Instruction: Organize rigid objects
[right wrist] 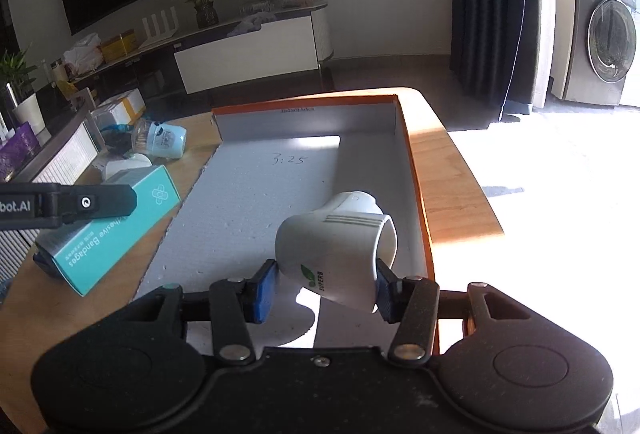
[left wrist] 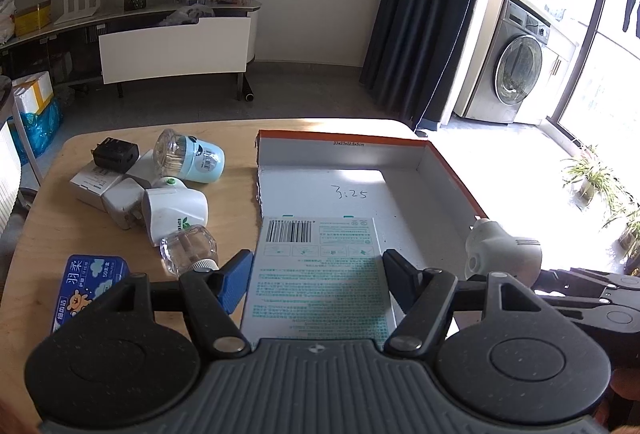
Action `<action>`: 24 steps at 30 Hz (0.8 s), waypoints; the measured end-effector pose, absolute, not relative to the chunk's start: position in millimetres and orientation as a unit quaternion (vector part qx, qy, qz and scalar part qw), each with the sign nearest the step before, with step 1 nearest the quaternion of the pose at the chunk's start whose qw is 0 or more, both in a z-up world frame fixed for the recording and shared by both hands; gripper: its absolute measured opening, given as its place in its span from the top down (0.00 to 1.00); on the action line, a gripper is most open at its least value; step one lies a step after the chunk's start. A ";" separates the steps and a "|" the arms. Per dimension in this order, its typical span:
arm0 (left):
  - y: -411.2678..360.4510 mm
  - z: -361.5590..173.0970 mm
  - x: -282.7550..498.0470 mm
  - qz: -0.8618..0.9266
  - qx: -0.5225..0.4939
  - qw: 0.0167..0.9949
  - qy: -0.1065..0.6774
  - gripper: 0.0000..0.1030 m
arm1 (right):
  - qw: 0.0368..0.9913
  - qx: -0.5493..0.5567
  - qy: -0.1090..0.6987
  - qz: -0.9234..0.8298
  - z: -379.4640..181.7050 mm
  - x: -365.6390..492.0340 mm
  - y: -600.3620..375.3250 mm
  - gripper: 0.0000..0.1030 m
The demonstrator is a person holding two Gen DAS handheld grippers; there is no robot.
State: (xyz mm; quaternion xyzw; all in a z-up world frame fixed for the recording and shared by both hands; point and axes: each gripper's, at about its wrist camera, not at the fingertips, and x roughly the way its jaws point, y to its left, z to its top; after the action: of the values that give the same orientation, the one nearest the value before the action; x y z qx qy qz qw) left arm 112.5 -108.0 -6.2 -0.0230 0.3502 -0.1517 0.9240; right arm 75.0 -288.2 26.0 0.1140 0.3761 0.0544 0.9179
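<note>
Both tongs hold something over the orange-edged box.

The right tongs [right wrist: 326, 288] are clamped on a white plug-in device [right wrist: 336, 250] above the box [right wrist: 416, 194]; the left tongs [left wrist: 318, 274] grip a bandage carton [left wrist: 320, 274] at the box's left edge. More items [left wrist: 152, 190] lie on the desk [left wrist: 40, 234].

harsh daylight from the right window [left wrist: 600, 82] blows out highlights; fisheye edges bend.
</note>
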 end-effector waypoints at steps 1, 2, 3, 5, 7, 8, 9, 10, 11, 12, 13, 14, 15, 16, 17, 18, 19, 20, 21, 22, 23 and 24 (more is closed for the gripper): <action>-108.5 -3.8 113.5 -0.152 -0.023 0.925 0.347 0.31 | 0.922 0.117 0.365 0.056 34.4 75.6 -290.0 0.42; -109.1 -1.8 114.3 -0.153 -0.022 0.926 0.344 0.31 | 0.925 0.119 0.356 0.059 41.8 76.7 -290.9 0.42; -109.7 0.7 115.4 -0.154 -0.019 0.927 0.341 0.31 | 0.927 0.121 0.349 0.063 48.1 77.8 -291.4 0.42; -110.6 5.2 117.3 -0.153 -0.016 0.930 0.335 0.31 | 0.932 0.120 0.335 0.069 60.6 80.7 -291.7 0.42; -111.3 9.9 119.7 -0.153 -0.012 0.932 0.328 0.31 | 0.937 0.114 0.322 0.073 72.5 85.5 -290.5 0.42; -111.6 12.0 120.4 -0.154 -0.010 0.933 0.325 0.31 | 0.938 0.114 0.320 0.074 75.7 87.1 -290.3 0.42; -112.6 14.6 121.3 -0.154 -0.007 0.934 0.321 0.31 | 0.939 0.114 0.315 0.073 79.4 89.4 -289.7 0.42; -113.4 16.7 122.1 -0.155 -0.005 0.935 0.318 0.31 | 0.940 0.113 0.313 0.074 82.3 91.0 -289.3 0.42; -114.2 18.4 123.1 -0.155 -0.004 0.936 0.315 0.31 | 0.941 0.110 0.310 0.076 85.9 93.6 -287.6 0.42; -115.1 19.8 124.0 -0.155 -0.002 0.937 0.314 0.31 | 0.942 0.109 0.307 0.076 88.4 95.4 -286.9 0.42; -115.8 20.7 124.9 -0.154 -0.001 0.938 0.312 0.31 | 0.943 0.108 0.304 0.077 90.5 96.5 -286.6 0.42; -116.3 21.4 125.7 -0.155 0.000 0.938 0.310 0.31 | 0.944 0.108 0.302 0.077 92.8 98.1 -286.6 0.42; -117.1 22.4 126.5 -0.155 0.001 0.938 0.309 0.31 | 0.945 0.108 0.300 0.078 93.6 99.4 -286.3 0.42; -117.8 23.2 127.2 -0.155 0.001 0.939 0.308 0.31 | 0.945 0.108 0.299 0.079 94.8 100.4 -286.2 0.42; -118.0 24.0 127.9 -0.154 0.002 0.939 0.306 0.31 | 0.945 0.107 0.299 0.079 96.3 101.4 -285.8 0.42; -118.3 24.6 128.0 -0.154 0.002 0.940 0.305 0.31 | 0.946 0.105 0.298 0.079 97.5 102.2 -285.3 0.42; -118.5 25.1 128.8 -0.153 0.003 0.940 0.305 0.31 | 0.946 0.104 0.296 0.079 98.7 102.3 -285.2 0.42; -118.4 25.6 129.4 -0.153 0.004 0.940 0.304 0.31 | 0.947 0.104 0.294 0.078 99.6 102.2 -285.1 0.42; -118.7 26.1 129.9 -0.153 0.004 0.941 0.303 0.31 | 0.947 0.105 0.293 0.078 100.3 102.0 -285.4 0.42; -118.8 26.9 130.5 -0.153 0.004 0.941 0.302 0.31 | 0.947 0.104 0.293 0.077 101.0 102.3 -285.0 0.42; -118.9 27.3 130.4 -0.153 0.004 0.941 0.302 0.31 | 0.947 0.104 0.293 0.077 100.9 101.6 -284.7 0.42; -118.9 27.3 131.1 -0.152 0.003 0.941 0.302 0.31 | 0.947 0.105 0.293 0.077 100.8 101.7 -284.7 0.42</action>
State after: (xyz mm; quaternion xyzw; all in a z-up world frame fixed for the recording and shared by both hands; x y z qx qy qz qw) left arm 131.1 -118.9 27.3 0.0031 0.3018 -0.1524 0.9411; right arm 101.7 -284.7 100.8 0.1050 0.2926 0.0774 0.9473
